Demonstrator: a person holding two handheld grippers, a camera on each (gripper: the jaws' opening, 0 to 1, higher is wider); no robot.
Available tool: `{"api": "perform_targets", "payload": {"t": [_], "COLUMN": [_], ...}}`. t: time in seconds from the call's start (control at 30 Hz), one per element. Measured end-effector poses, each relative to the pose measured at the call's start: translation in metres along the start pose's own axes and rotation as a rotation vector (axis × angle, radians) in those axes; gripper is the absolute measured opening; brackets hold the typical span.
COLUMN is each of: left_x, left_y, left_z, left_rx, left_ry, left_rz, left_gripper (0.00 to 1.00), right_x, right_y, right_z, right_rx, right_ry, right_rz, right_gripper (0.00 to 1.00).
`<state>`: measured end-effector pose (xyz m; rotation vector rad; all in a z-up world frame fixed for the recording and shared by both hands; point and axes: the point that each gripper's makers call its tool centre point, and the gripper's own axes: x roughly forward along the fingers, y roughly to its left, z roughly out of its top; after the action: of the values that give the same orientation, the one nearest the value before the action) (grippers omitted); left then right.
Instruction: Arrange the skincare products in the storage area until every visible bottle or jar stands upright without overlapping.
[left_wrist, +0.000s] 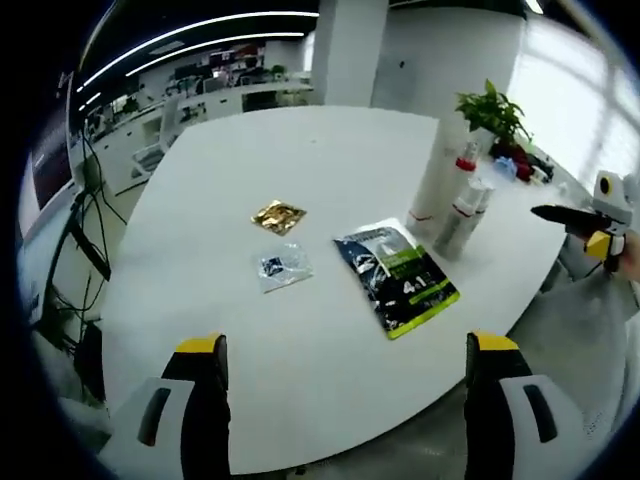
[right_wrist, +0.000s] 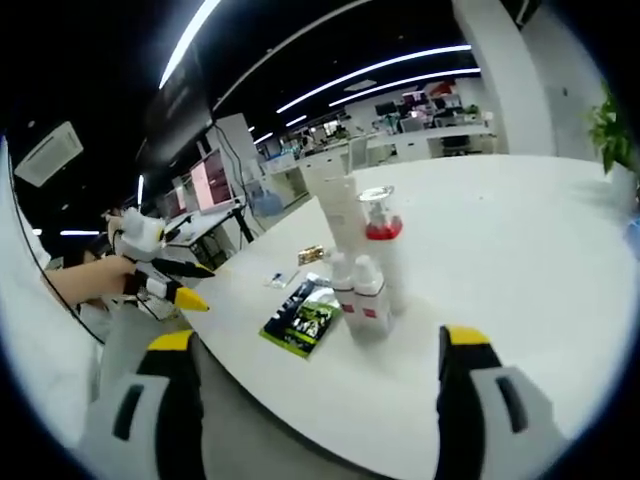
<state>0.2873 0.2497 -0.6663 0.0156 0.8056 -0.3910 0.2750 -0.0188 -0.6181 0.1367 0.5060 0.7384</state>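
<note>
A: Why are both claws hanging released off the tabletop (left_wrist: 330, 170) edge?
B: Nothing's gripped — left claw (left_wrist: 345, 375) and right claw (right_wrist: 310, 370) are approaching. The green sachet (left_wrist: 398, 277) is lying flat mid-frame; beyond it, upper right, the bottles (left_wrist: 462, 205) are already standing clustered.

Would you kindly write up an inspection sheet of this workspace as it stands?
Surface: white table, mostly bare.
Job's things: bottles upright, clustered near the edge; tall white tube behind them.
Clutter: dark green sachet, clear packet and gold packet lying flat.
Grippers: left gripper and right gripper open, off the table, holding nothing.
Cables: black cables hanging beside the table.
Surroundings: potted plant, office desks.
</note>
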Motion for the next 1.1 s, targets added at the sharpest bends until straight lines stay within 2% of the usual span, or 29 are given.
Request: {"api": "perform_targets", "payload": {"t": [0.27,0.4,0.63,0.87,1.1], "left_x": [0.016,0.027,0.045,0.066,0.086], "left_y": [0.007,0.008,0.021,0.033,0.040], "left_z": [0.014,0.016,0.023,0.027,0.027], "left_rx": [0.018,0.023,0.000,-0.012,-0.023], "left_ry": [0.001,0.027,0.041,0.069,0.093], "left_rz": [0.046,0.049,0.089,0.126,0.152], "left_gripper": [0.97,0.97,0.94,0.89,0.80], "right_x": [0.005,0.007,0.011,0.014,0.016], "right_y": [-0.005,-0.007,-0.009,-0.015,-0.020], "right_z": [0.001,0.000,-0.001,-0.003,-0.006], "right_rx": [0.005,0.015,0.020,0.034,0.051], "right_ry": [0.004,0.005,0.017,0.023,0.031], "right_rz": [-0.001,-0.002,0.003,-0.007,-0.015], "right_gripper": [0.99,0.99,0.99,0.99,0.99]}}
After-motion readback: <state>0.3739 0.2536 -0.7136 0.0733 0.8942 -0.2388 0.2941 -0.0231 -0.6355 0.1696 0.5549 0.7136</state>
